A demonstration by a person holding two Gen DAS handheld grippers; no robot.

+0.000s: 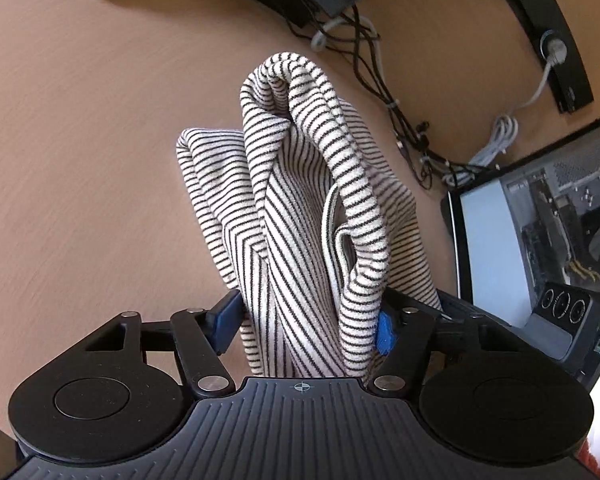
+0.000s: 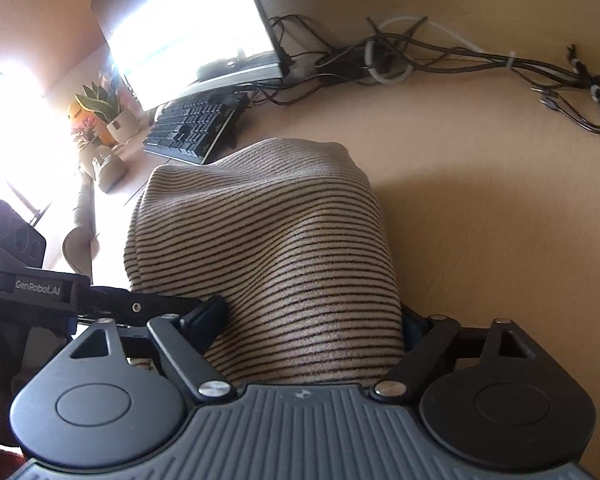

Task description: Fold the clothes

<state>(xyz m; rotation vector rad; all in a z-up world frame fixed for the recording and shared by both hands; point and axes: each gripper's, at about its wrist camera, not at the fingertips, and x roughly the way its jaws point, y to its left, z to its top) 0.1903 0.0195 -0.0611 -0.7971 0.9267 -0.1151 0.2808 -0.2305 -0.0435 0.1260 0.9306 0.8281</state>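
A white garment with thin black stripes (image 1: 300, 200) hangs bunched in folds above the wooden table (image 1: 80, 160). My left gripper (image 1: 306, 320) is shut on the striped garment, which fills the gap between its blue pads (image 1: 226, 316). In the right wrist view the same striped garment (image 2: 268, 248) spreads wide in front of the camera. My right gripper (image 2: 312, 328) is shut on it, and the cloth hides most of both fingers. The other gripper (image 2: 40, 284) shows at the left of the right wrist view, close beside mine.
A tangle of cables (image 1: 364, 64) runs along the back of the table, also in the right wrist view (image 2: 460, 60). A monitor (image 2: 188, 32), a black keyboard (image 2: 196, 124) and potted plants (image 2: 100, 116) stand at the back left. A computer case (image 1: 540, 208) stands to the right.
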